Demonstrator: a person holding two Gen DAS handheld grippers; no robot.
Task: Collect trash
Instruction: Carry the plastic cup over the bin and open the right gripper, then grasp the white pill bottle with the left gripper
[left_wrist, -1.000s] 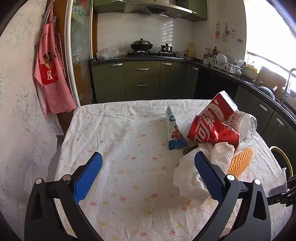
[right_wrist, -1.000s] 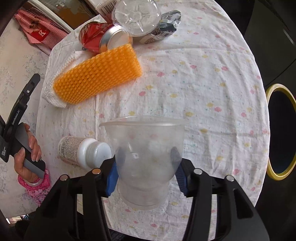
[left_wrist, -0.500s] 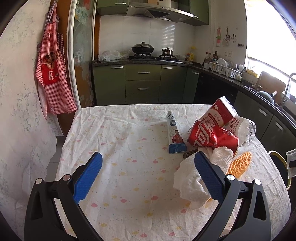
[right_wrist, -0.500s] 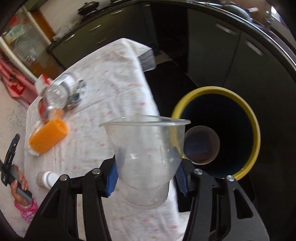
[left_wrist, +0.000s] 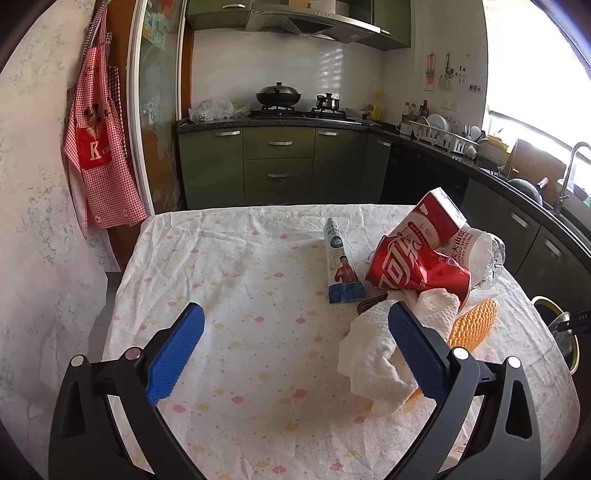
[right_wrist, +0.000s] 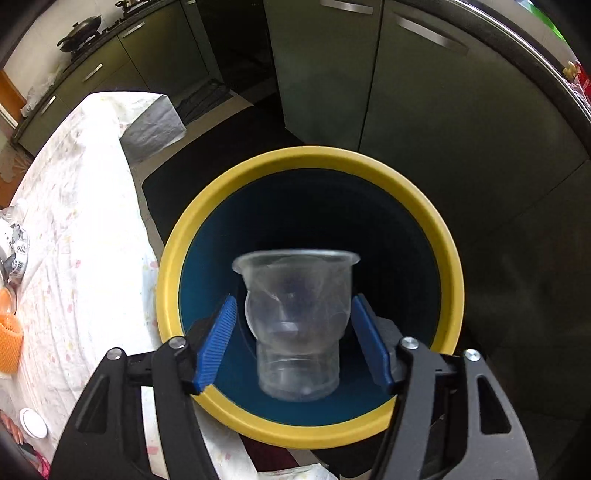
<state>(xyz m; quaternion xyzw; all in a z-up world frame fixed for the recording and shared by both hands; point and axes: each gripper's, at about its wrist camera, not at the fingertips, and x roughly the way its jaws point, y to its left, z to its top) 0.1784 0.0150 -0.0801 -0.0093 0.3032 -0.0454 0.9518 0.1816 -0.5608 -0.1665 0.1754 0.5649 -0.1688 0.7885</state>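
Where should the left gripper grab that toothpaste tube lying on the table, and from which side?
Grip the toothpaste tube across its narrow width near the middle, coming from above. It lies flat on the tablecloth, lengthwise away from the left gripper, with open cloth on its left and the crushed red can on its right.

Window glare, fisheye warp, blurred cup (right_wrist: 295, 325)
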